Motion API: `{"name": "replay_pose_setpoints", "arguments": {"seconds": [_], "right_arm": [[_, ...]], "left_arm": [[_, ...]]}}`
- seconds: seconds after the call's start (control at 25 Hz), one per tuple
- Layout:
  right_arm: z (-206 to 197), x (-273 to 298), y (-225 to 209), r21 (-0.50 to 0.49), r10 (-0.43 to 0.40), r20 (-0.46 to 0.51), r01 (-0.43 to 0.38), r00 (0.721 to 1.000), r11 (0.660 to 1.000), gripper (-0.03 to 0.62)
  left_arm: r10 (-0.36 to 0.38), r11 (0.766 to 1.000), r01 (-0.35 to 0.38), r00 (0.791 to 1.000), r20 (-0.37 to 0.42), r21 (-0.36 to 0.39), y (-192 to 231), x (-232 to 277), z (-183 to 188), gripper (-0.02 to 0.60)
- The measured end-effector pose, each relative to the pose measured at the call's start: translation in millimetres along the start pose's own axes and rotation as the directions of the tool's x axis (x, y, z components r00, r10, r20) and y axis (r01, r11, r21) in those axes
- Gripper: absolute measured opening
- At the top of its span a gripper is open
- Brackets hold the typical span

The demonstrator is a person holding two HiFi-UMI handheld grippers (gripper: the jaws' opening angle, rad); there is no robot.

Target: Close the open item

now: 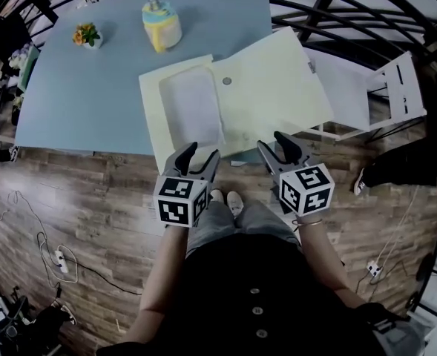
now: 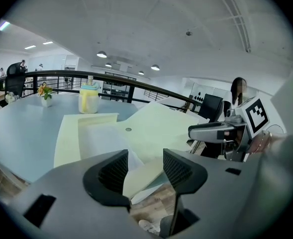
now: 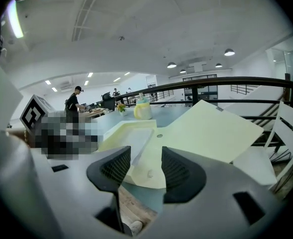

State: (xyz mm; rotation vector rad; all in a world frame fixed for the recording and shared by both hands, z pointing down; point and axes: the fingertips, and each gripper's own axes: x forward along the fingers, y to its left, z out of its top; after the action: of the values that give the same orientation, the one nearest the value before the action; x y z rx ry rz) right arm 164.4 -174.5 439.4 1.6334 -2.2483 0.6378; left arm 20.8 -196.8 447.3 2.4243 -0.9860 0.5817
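A pale yellow folder (image 1: 270,87) lies open on the blue table (image 1: 84,95). Its left half holds a white sheet (image 1: 192,110); its right flap is tilted up past the table's right edge. My left gripper (image 1: 202,154) hovers at the folder's near edge, open, and only the folder's near corner (image 2: 146,176) shows through the gap beyond its pads. My right gripper (image 1: 274,141) is just to the right, above the flap's near edge, also open and holding nothing. In the right gripper view the folder (image 3: 206,128) lies beyond the open jaws (image 3: 145,168). In the left gripper view the right gripper (image 2: 221,131) shows at the right.
A yellow and blue jug (image 1: 162,24) and a small flower pot (image 1: 87,35) stand at the far side of the table. A white chair (image 1: 396,87) is at the right. Cables (image 1: 58,262) lie on the wooden floor. A black railing runs behind the table.
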Motion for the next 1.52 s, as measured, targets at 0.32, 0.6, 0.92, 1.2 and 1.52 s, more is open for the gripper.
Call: {"name": "replay_pose_setpoints", "arguments": {"seconds": [0.32, 0.6, 0.92, 1.2, 1.52], "right_arm": [[-27.9, -8.2, -28.8, 0.074, -0.075, -0.045, 0.078, 0.996, 0.994, 0.184], [-52.6, -9.3, -59.3, 0.166, -0.163, -0.075, 0.174, 0.984, 0.971, 0.191], [-62.7, 9.5, -84.6, 0.213, -0.206, -0.066, 0.216, 0.976, 0.953, 0.206], [-61.0, 23.4, -92.5, 0.263, -0.207, -0.047, 0.212, 0.977, 0.941, 0.202], [-60.3, 30.3, -102.6, 0.259, -0.232, -0.035, 0.233, 0.972, 0.937, 0.091]], "left_arm": [[-0.024, 1.0, 0.023, 0.999, -0.03, -0.02, -3.0, 9.8, -18.2, 0.217], [-0.022, 0.999, 0.021, 0.998, -0.065, -0.025, 1.2, 14.1, -29.6, 0.217], [-0.036, 0.999, 0.034, 0.995, -0.093, -0.021, 4.4, 22.4, -35.8, 0.218], [-0.044, 0.999, 0.043, 0.993, -0.111, -0.017, 6.0, 21.7, -38.5, 0.218], [-0.05, 0.998, 0.046, 0.991, -0.124, -0.032, 8.2, 25.2, -42.9, 0.217]]}}
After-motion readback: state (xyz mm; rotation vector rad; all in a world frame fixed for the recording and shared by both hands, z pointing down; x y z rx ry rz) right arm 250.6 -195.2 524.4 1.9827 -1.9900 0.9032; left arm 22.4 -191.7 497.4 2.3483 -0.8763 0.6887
